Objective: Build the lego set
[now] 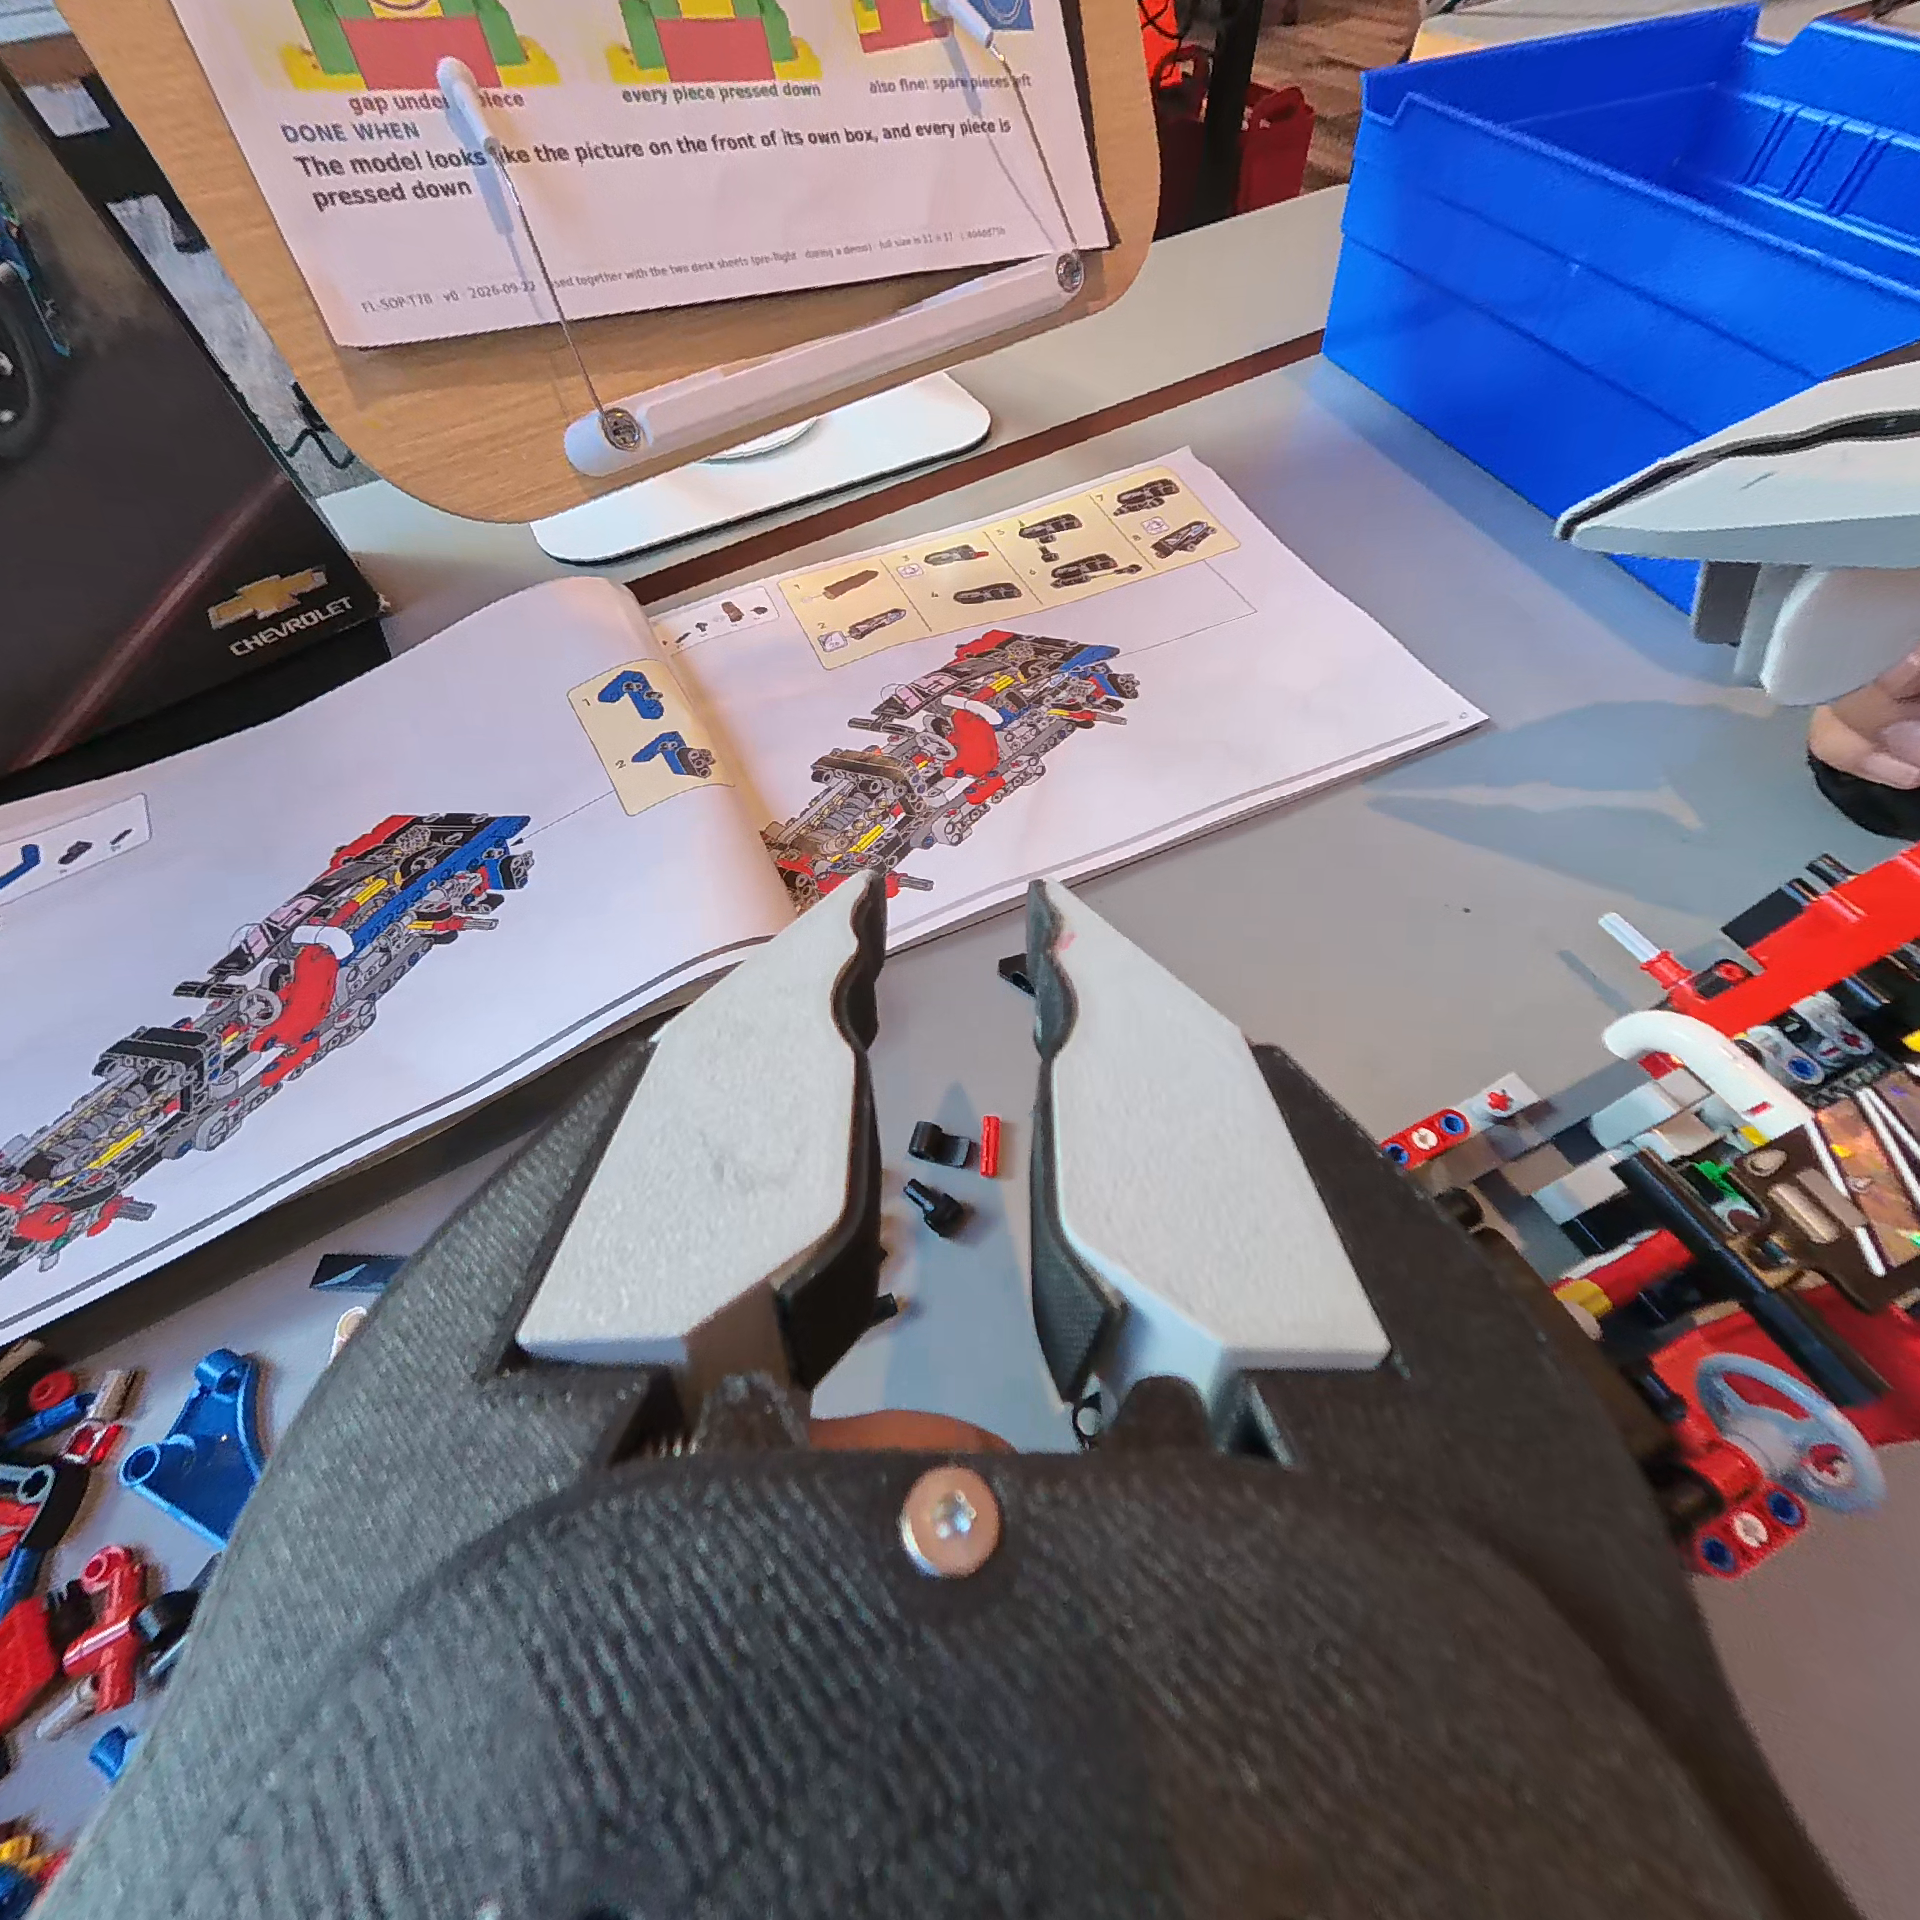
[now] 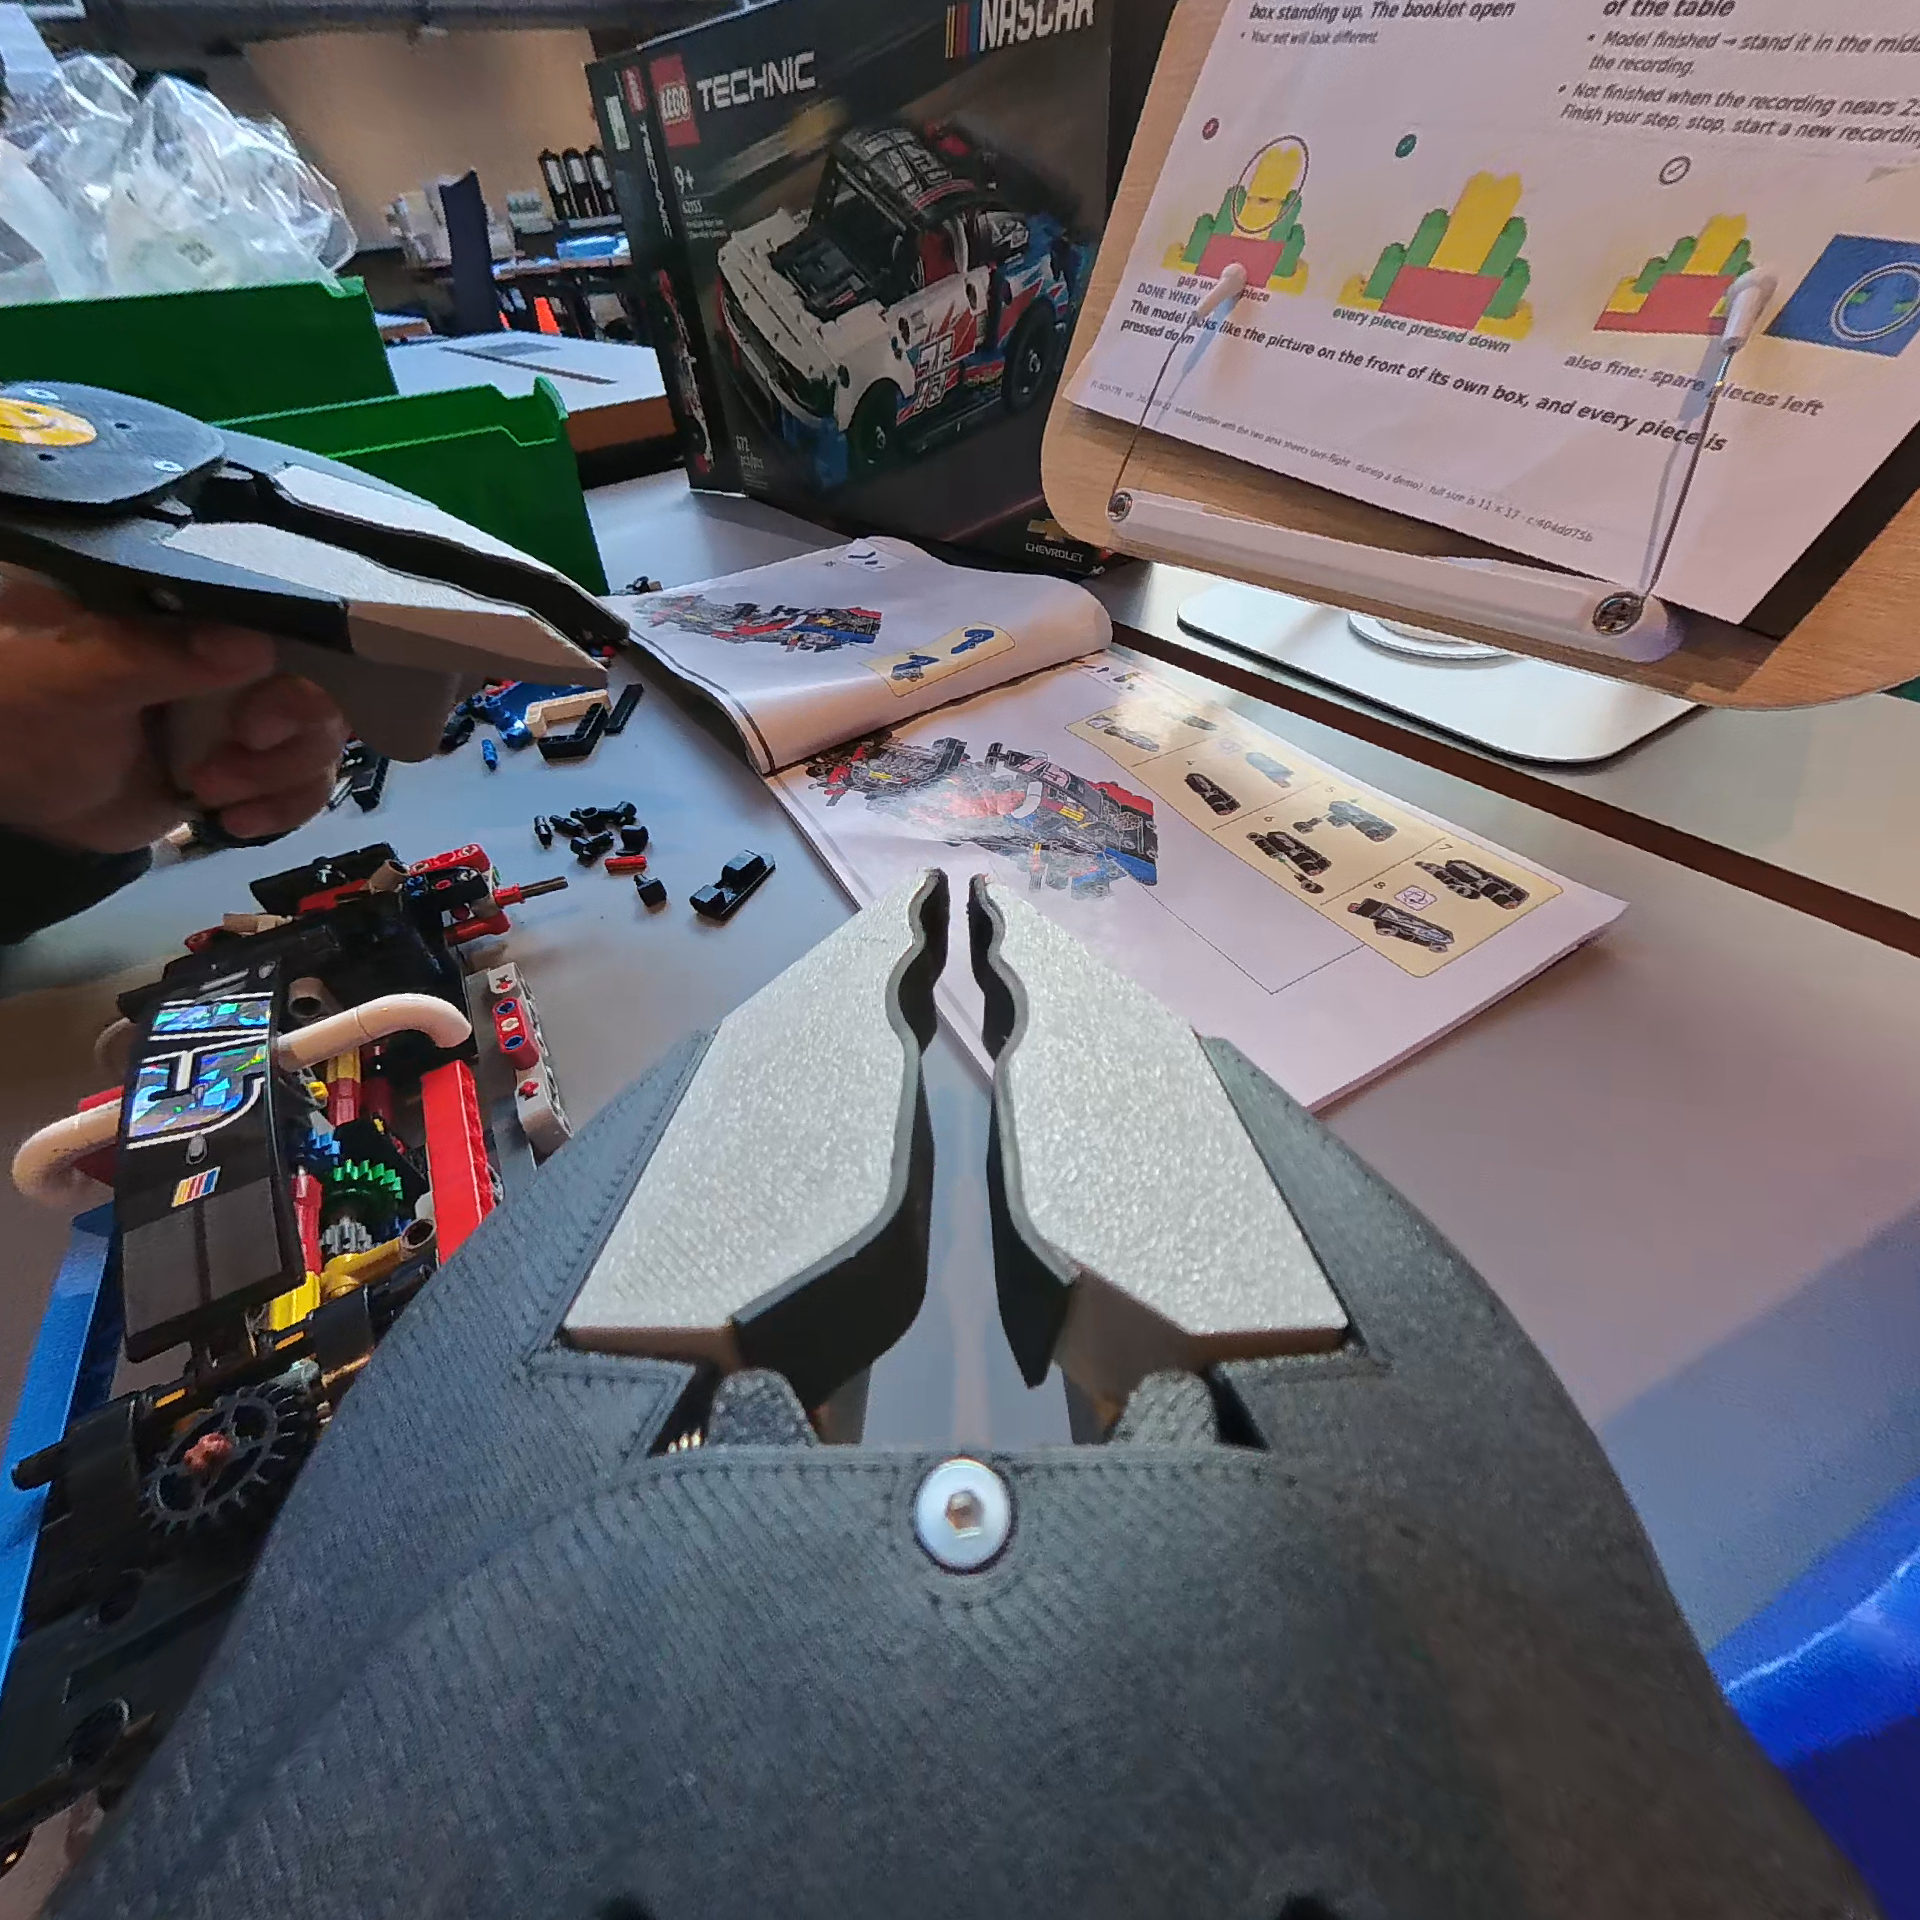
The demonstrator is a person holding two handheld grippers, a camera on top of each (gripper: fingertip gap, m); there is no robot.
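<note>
My left gripper (image 1: pixel 958 902) is open and empty, held above the grey table over two small black pins (image 1: pixel 938 1145) and a red pin (image 1: pixel 989 1145). It also shows side-on in the right wrist view (image 2: pixel 608 652), held by a hand. My right gripper (image 2: pixel 958 885) is shut to a thin gap with nothing between the fingers, above the edge of the open instruction booklet (image 2: pixel 1195 831). The partly built red, black and white car model (image 2: pixel 312 1143) lies left of it, and shows at the right in the left wrist view (image 1: pixel 1714 1195).
Loose blue, red and black parts (image 1: pixel 104 1507) lie at the left. A cluster of black pins (image 2: pixel 597 826) and a black piece (image 2: pixel 732 883) lie near the booklet. Behind stand the set's box (image 2: pixel 883 260), a sheet stand (image 1: pixel 675 260), a blue bin (image 1: pixel 1610 260) and green bins (image 2: pixel 312 416). The left gripper's tips are roughly 20 cm from the right gripper's.
</note>
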